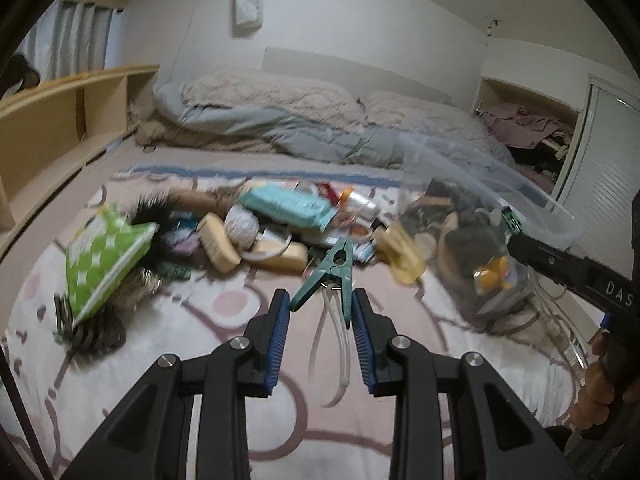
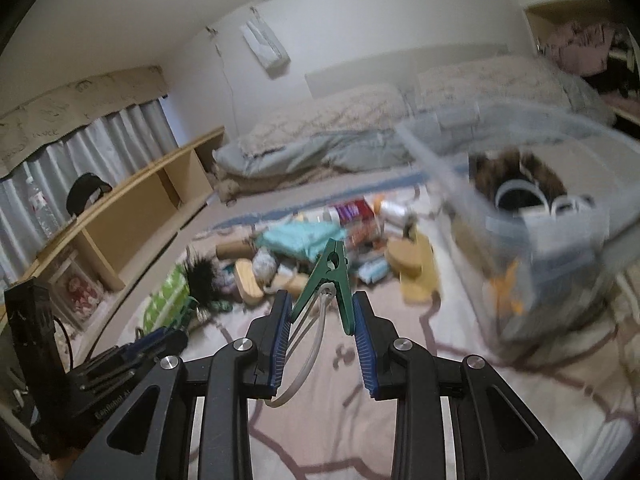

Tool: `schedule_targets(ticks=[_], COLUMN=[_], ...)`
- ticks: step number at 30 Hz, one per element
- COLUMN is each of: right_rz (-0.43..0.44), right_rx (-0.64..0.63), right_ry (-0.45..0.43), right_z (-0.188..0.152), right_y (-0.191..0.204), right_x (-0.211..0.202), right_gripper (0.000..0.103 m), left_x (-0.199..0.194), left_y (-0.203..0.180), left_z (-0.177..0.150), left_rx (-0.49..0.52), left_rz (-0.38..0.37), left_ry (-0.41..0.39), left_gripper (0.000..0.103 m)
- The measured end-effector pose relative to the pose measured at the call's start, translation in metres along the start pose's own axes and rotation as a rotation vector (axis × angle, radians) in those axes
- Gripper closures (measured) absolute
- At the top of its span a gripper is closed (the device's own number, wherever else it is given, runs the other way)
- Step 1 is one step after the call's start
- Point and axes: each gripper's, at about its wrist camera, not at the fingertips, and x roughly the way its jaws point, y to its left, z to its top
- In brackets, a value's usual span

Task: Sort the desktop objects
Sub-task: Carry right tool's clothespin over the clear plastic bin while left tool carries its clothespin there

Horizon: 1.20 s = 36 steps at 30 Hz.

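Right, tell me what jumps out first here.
A green peg with a white loop sits clamped in the left gripper, dead centre up close; the right gripper clamps a second peg the same way. Behind them a heap of clutter sprawls across the pink cover. A clear bin, part filled and blurred, stands at the right.

clear: patterned blanket (image 1: 224, 304) foreground | blocked: clutter pile (image 1: 248, 232) ahead; clear bin (image 2: 540, 240) right
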Motion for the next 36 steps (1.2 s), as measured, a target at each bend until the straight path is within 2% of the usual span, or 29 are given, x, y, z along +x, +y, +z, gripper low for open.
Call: schedule_targets(ticks=[7,12,19,24,31,36], right_rz=[0.014,0.008,-0.039,-0.121,-0.216,-0.27], right_rx=[-0.048,-0.053,-0.042,-0.043,-0.022,0.044], right_ry=[-0.112,-0.178,-0.258,-0.308,-0.339,-0.319], right_z=[0.042,0.063,0.094,0.113,0.129,0.127], right_y=[0.014,0.007,-0.02,-0.046,-0.086,-0.128], right_x=[-0.016,-0.024,-0.031,-0.035,-0.035,-0.034], right_gripper=[0.072,0.072,0.072,0.072,0.072,0.072], left_x=[-0.005,-0.002,0.014,0.028,0.047,0.061], left_y=[-0.023,-0.041,-0.072,-0.101,-0.141,-0.171], left_z=[0.035,0.056,0.084,0.098,0.113,0.121], left_rx=[0.021,0.037,0.028,0.05,0.087,0.117], left_rz=[-0.038,-0.064,-0.138,-0.179,-0.232,-0.281], left_ry=[-0.064,-0.097,-0.12,-0.128,-0.109,-0.088], left_gripper=[0.072,0.072,0.072,0.072,0.072,0.072])
